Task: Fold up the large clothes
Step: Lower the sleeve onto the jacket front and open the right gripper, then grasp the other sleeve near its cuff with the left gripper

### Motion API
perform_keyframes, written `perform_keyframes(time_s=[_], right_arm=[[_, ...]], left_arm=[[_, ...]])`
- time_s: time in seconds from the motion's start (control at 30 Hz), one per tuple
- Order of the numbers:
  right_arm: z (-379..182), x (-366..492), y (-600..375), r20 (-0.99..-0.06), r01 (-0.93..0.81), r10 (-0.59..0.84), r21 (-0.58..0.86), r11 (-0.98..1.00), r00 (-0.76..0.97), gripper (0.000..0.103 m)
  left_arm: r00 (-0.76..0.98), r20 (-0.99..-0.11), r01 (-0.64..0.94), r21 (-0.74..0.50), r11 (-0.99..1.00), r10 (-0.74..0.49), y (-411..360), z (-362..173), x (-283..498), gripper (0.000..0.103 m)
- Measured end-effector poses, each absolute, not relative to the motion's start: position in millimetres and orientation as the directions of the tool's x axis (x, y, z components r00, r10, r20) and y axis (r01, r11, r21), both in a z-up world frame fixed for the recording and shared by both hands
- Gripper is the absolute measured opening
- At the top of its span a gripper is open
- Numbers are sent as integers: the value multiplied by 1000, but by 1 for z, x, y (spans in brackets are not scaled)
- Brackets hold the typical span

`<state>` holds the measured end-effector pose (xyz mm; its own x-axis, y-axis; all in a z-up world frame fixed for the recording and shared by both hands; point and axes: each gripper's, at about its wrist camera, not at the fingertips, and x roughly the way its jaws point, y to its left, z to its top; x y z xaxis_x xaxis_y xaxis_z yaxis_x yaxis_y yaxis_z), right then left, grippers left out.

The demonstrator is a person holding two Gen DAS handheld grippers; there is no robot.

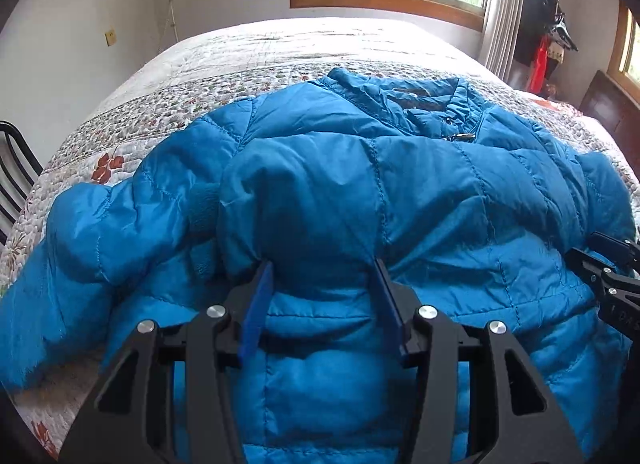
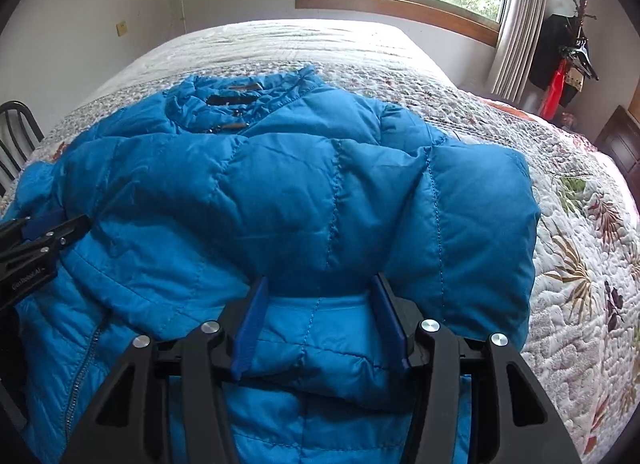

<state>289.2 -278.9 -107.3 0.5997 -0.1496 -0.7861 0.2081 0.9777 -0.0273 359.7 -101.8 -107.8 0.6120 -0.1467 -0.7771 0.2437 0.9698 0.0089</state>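
A blue quilted puffer jacket (image 1: 400, 183) (image 2: 280, 191) lies spread on the bed, its collar and zipper pull at the far side. One puffy layer is doubled over the body, and its edge runs right at both pairs of fingertips. My left gripper (image 1: 322, 264) (image 2: 52, 232) stands open over the jacket's left part, a bulge of fabric between its blue pads with no visible pinch. My right gripper (image 2: 320, 279) (image 1: 608, 264) is open likewise at the folded edge on the right. A sleeve (image 1: 80, 244) bulges out to the left.
The bed's floral quilt (image 1: 260, 51) (image 2: 580, 264) stretches beyond and to the right of the jacket. A black metal chair (image 1: 12, 167) (image 2: 16, 127) stands at the left edge. A coat rack (image 2: 576, 51) and dark furniture (image 1: 608, 107) stand far right, under a window.
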Motion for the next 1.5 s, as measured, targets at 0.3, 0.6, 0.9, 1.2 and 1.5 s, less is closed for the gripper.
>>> perform_keyframes(time_s=[0.3, 0.6, 0.9, 1.2, 1.5], right_arm=[[-82, 285, -286, -754, 235, -170, -21, 972, 635, 53], [-117, 295, -305, -795, 242, -110, 47, 969, 597, 53], [-77, 256, -332, -725, 199, 49, 253, 947, 687, 56], [-76, 153, -456, -790, 628, -242, 219, 747, 563, 63], [-111, 103, -523, -842, 811, -373, 123, 571, 390, 63]], left_arm=[[628, -757, 243, -29, 970, -180, -99, -92, 364, 56], [606, -782, 246, 10, 969, -146, -103, -118, 368, 57], [603, -775, 237, -51, 970, -189, -80, -95, 357, 68], [605, -796, -123, -119, 985, -21, 110, -75, 298, 77], [524, -849, -524, -261, 811, 65, 293, -117, 253, 78]])
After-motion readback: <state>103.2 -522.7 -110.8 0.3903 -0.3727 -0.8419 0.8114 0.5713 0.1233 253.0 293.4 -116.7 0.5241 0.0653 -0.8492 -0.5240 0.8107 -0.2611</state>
